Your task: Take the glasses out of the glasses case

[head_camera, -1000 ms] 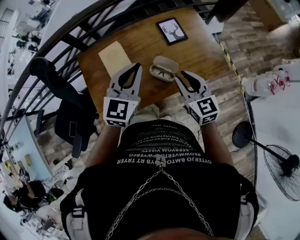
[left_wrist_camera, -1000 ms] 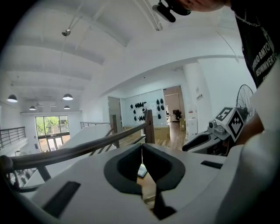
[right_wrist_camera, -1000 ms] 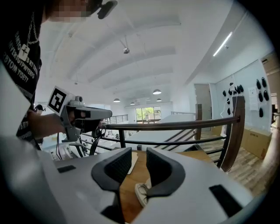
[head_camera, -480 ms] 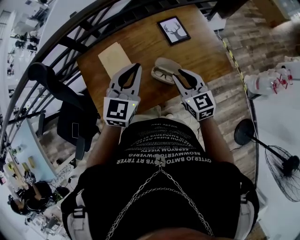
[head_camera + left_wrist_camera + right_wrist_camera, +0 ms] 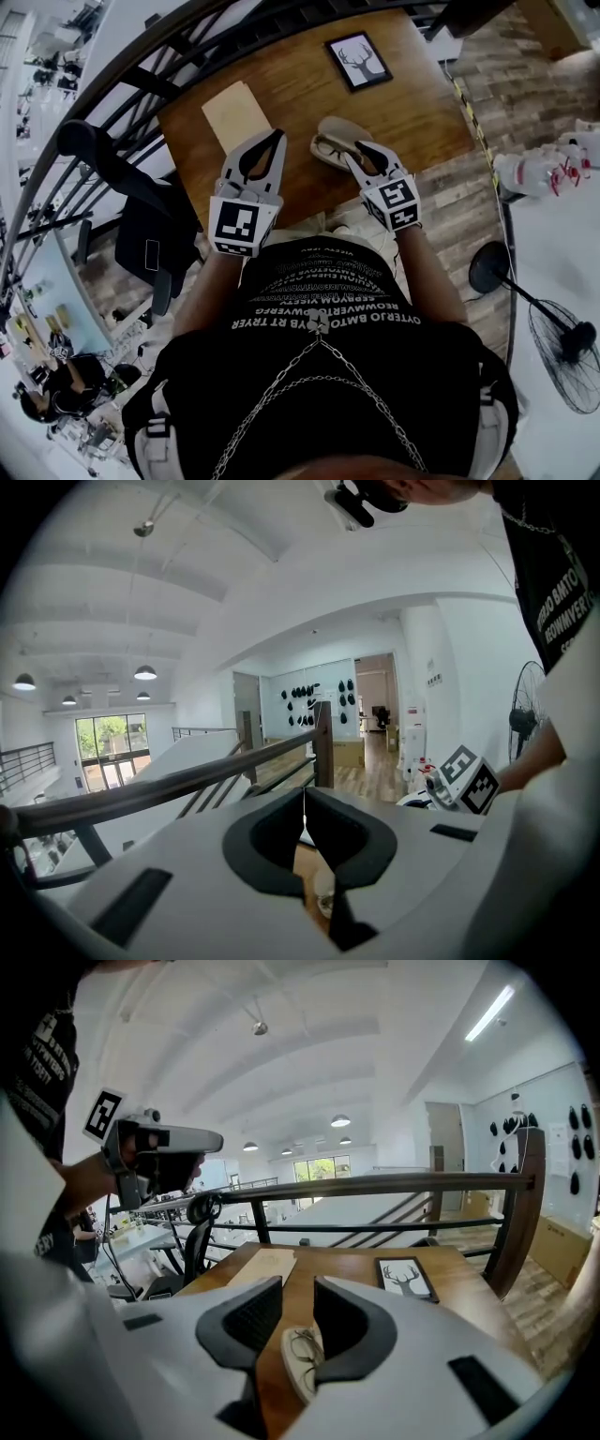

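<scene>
The beige glasses case (image 5: 328,141) lies open on the wooden table (image 5: 412,103), with thin-rimmed glasses (image 5: 330,148) resting in its lower half. My right gripper (image 5: 353,156) is open, its tips at the case's near right edge. In the right gripper view the case (image 5: 292,1372) and the glasses (image 5: 306,1344) show low in the gap of that gripper (image 5: 298,1288); whether it touches the case I cannot tell. My left gripper (image 5: 278,134) hovers left of the case, shut on nothing. In the left gripper view its tips (image 5: 304,797) meet.
A framed deer picture (image 5: 357,61) lies at the table's far side and a tan sheet (image 5: 236,112) at its left. A dark railing (image 5: 216,28) runs behind the table. A black chair (image 5: 141,225) stands left, a floor fan (image 5: 562,328) right.
My right gripper has moved forward and left until its tips reach the case's near edge. The left gripper has stayed about where it was.
</scene>
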### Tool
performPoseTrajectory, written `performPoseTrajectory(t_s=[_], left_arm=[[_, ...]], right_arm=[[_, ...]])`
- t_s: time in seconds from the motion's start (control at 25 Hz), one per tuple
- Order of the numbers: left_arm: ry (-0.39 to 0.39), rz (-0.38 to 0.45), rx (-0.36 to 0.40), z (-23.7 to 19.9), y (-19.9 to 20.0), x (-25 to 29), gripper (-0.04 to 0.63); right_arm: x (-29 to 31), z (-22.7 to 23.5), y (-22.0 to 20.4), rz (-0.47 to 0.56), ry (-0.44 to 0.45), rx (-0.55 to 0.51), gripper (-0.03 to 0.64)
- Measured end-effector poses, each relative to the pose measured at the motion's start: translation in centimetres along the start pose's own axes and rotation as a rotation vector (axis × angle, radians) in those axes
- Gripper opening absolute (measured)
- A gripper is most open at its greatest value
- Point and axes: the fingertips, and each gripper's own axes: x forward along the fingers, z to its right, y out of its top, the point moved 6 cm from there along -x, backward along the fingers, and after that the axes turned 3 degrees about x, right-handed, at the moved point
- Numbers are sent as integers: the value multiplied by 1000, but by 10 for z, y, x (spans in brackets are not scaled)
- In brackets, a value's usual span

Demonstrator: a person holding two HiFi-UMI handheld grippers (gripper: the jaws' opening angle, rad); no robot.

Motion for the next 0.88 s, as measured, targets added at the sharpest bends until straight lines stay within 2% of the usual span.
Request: performPoseTrajectory(t_s=[0.36,0.68,0.88], left_arm=[[14,-11,-9,-11,-5,-1,29],[24,-29,-14,-20,-10,-1,29],[23,-32,-21,-25,-12,2,29]], right_arm=[[36,8,-34,-107,8,2,107],[64,17,-66,-186,22,49,107],[81,20,-84,-255,19,34,107]])
